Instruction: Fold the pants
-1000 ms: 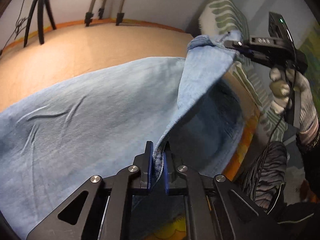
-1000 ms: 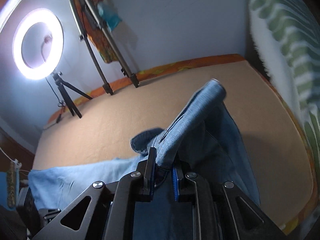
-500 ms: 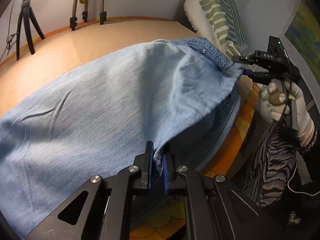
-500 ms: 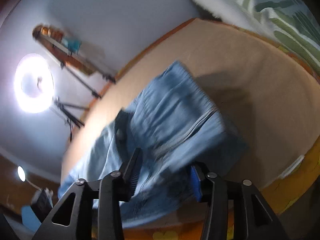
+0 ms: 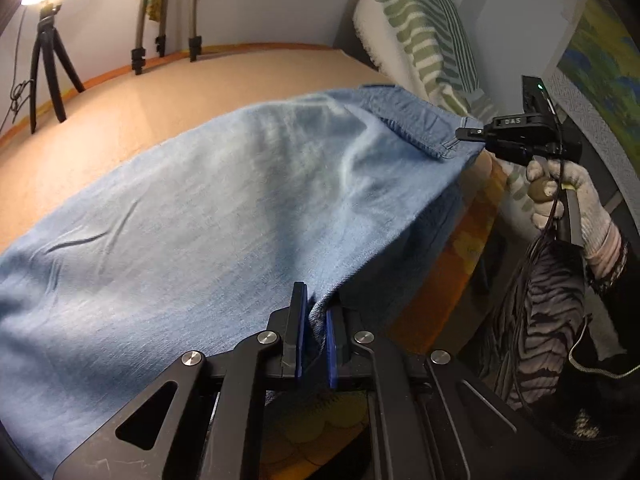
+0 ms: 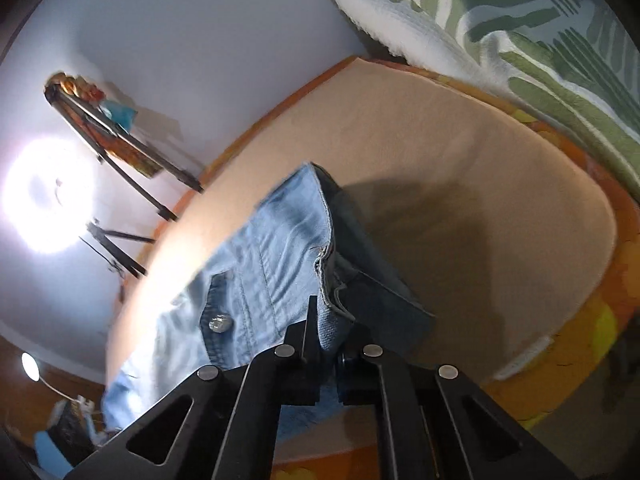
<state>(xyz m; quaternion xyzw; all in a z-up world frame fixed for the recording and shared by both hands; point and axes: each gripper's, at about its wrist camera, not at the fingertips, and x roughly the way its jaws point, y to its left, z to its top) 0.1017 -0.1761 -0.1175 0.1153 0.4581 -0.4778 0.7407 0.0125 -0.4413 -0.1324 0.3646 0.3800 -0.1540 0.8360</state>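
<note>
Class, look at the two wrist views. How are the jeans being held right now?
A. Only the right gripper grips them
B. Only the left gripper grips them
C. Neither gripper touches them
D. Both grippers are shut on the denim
D: the left gripper pinches an edge of the jeans between its jaws, and the right gripper is clamped on the waistband.

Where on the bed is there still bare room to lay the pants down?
Free: the tan mattress strip between the pants and the tripod legs at the wall, and the patch between the waistband and the striped pillow. Crowded: the near edge, where the left hand-held gripper and right hand-held gripper clamp denim.
</note>
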